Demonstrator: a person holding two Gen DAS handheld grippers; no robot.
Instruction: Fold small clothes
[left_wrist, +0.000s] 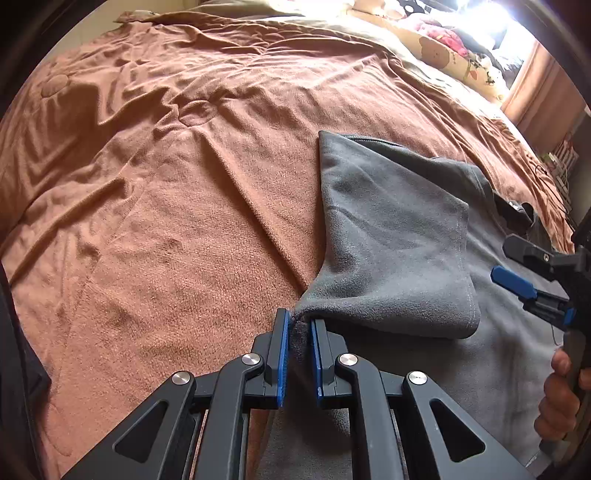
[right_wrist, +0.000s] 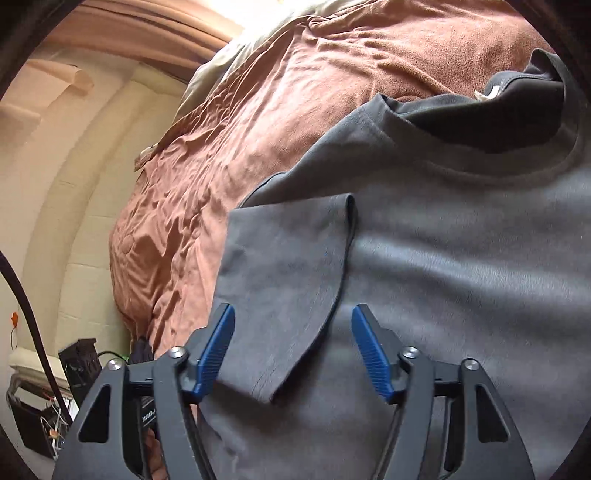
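Note:
A grey T-shirt (left_wrist: 399, 240) lies on a bed covered by a brown blanket (left_wrist: 166, 203). One side flap with its sleeve is folded over onto the shirt's body. My left gripper (left_wrist: 300, 322) is shut on the corner of that folded flap, and the cloth bunches between its blue pads. In the right wrist view the T-shirt (right_wrist: 461, 258) fills the frame, its neckline at the upper right. My right gripper (right_wrist: 293, 308) hangs open just above the folded sleeve (right_wrist: 288, 280), holding nothing. From the left wrist view, the right gripper (left_wrist: 504, 258) shows at the right edge, held by a hand (left_wrist: 561, 398).
The brown blanket (right_wrist: 258, 110) is wrinkled and runs far to the left and back. Printed pillows and bright bedding (left_wrist: 454, 55) lie at the far right corner. Past the bed's edge are a pale wall (right_wrist: 74, 184), a dark cable (right_wrist: 22, 291) and floor clutter (right_wrist: 74, 369).

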